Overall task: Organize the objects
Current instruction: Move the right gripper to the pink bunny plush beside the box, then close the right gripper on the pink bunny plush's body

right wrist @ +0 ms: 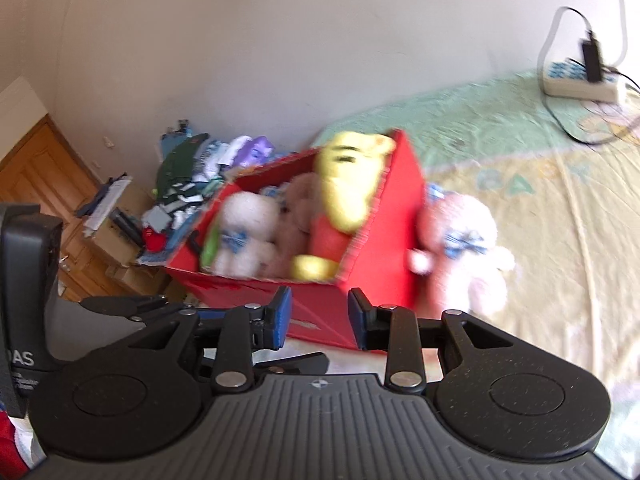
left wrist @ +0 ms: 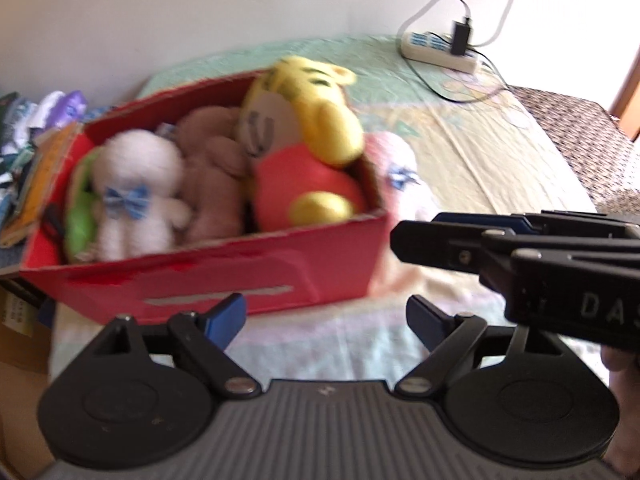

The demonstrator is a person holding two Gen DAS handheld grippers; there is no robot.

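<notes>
A red cardboard box [left wrist: 224,272] [right wrist: 384,248] sits on the bed. It holds a yellow bear in a red shirt [left wrist: 308,120] [right wrist: 344,188], a brown plush [left wrist: 216,176] [right wrist: 296,224], a white knitted doll with a blue bow [left wrist: 132,192] [right wrist: 244,232] and something green [left wrist: 80,220]. A pink knitted doll [left wrist: 396,176] [right wrist: 464,240] leans outside the box's right wall. My left gripper [left wrist: 324,320] is open and empty in front of the box. My right gripper [right wrist: 320,316] is open and empty near the box's front corner; it also shows in the left wrist view [left wrist: 516,248].
A white power strip with a black charger and cables [left wrist: 440,46] [right wrist: 580,80] lies at the bed's far end. A pile of clothes and cardboard boxes [right wrist: 176,188] [left wrist: 36,140] stands left of the bed by a wooden door [right wrist: 44,176]. The bedsheet [right wrist: 560,208] stretches right.
</notes>
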